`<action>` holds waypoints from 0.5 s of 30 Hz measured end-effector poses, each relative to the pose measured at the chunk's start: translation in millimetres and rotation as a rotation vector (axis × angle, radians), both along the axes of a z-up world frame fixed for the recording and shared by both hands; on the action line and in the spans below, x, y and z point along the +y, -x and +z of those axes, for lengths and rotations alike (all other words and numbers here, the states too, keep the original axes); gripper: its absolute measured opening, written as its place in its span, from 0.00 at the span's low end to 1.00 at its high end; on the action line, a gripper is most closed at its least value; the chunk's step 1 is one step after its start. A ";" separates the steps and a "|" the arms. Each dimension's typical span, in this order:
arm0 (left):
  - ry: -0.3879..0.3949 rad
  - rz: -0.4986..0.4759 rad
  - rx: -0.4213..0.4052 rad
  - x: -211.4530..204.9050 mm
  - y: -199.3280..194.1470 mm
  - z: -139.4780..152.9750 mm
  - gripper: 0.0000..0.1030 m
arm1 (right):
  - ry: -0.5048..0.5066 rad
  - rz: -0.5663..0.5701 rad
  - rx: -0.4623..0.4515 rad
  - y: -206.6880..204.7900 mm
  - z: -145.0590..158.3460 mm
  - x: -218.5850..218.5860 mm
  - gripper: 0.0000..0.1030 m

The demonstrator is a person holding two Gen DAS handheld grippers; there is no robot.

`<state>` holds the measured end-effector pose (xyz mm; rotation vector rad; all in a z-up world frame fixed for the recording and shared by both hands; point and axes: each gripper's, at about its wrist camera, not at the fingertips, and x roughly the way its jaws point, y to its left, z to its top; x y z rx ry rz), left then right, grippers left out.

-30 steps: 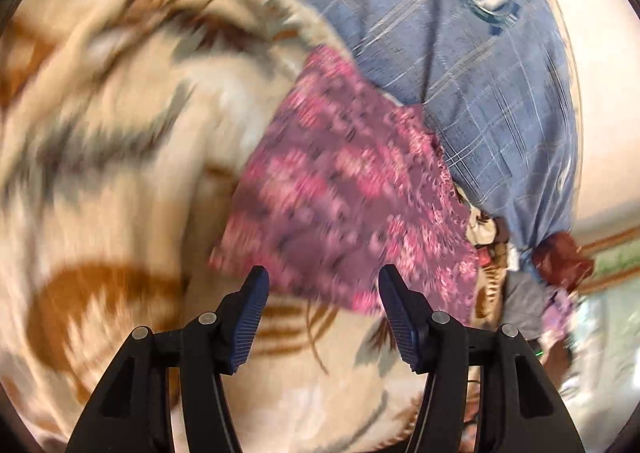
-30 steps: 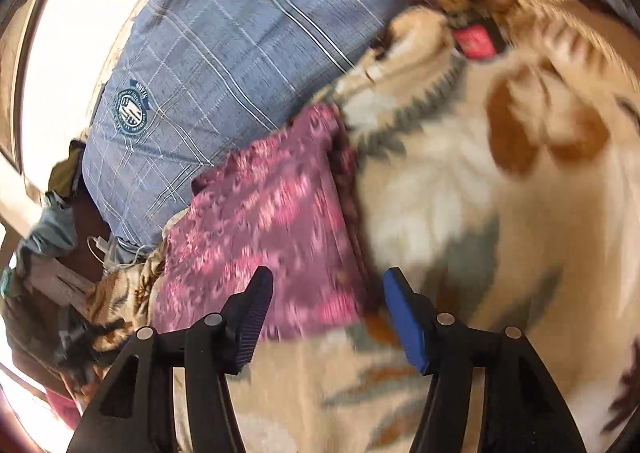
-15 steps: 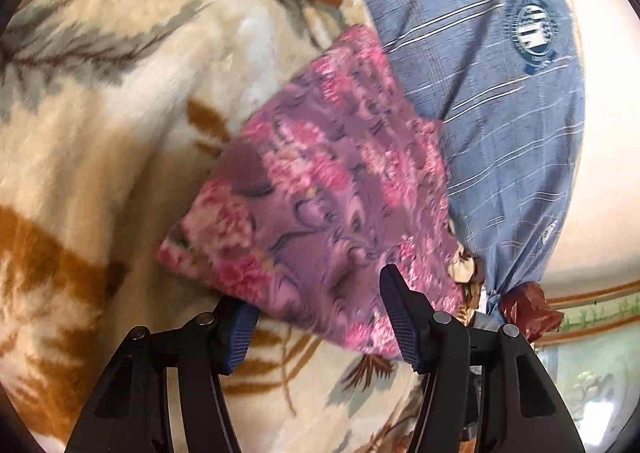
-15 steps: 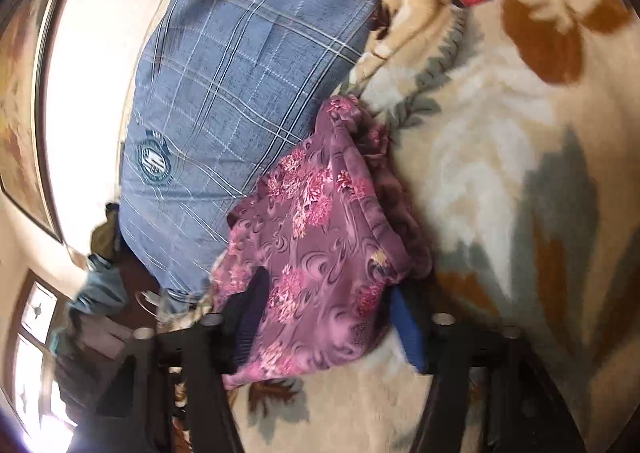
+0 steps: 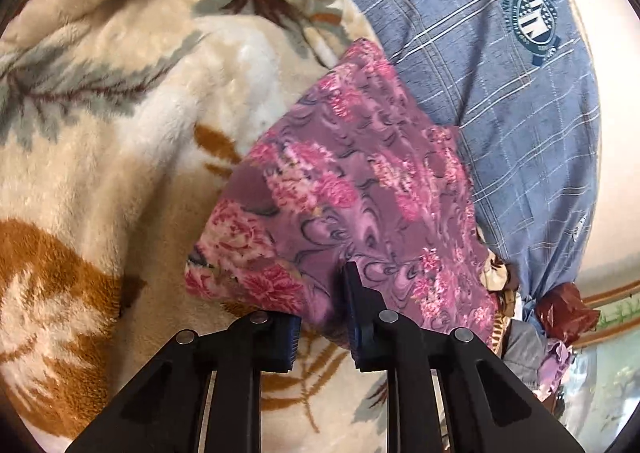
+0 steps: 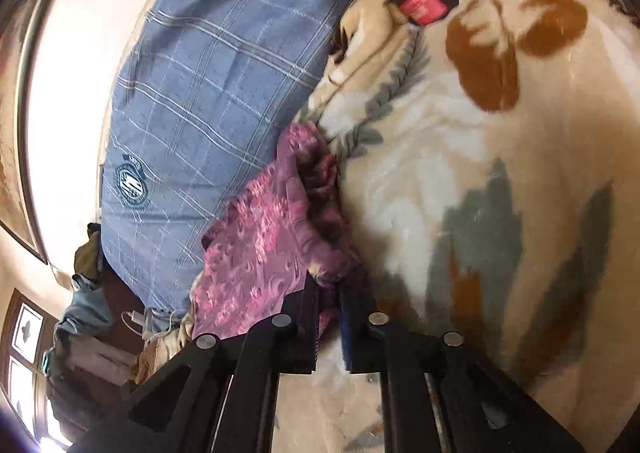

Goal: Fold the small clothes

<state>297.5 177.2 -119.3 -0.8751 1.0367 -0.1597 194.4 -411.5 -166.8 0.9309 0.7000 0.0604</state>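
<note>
Your left gripper (image 5: 320,317) is closing on the near hem of the one purple floral garment (image 5: 352,189), cloth between its pads. Your right gripper (image 6: 330,309) is closing on the same garment's near corner (image 6: 272,237). It lies on one plush blanket (image 5: 120,157), against one blue plaid pillow (image 5: 500,93).

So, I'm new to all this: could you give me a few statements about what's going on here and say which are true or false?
1. The purple floral cloth lies on a cream patterned blanket. True.
2. The pillow beside it is plain red. False: it is blue with pale check lines.
3. Both grippers, left gripper and right gripper, have cloth between their fingers, closing. True.
4. The pillow bears no badge. False: a round crest shows.
</note>
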 end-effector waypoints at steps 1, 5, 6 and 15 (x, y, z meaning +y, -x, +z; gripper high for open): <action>0.001 -0.003 0.001 -0.3 -1.2 5.9 0.26 | 0.023 -0.028 -0.016 2.6 5.0 -0.4 0.22; 0.018 -0.004 -0.016 -5.3 -3.3 9.2 0.46 | 0.007 -0.114 -0.059 8.8 8.1 -7.6 0.49; 0.023 -0.003 -0.019 -6.2 -4.2 8.9 0.48 | -0.017 -0.121 -0.053 8.3 4.0 -10.3 0.49; 0.033 0.021 -0.026 -11.7 -7.3 2.9 0.55 | -0.156 -0.111 -0.114 8.2 -2.9 -11.1 0.71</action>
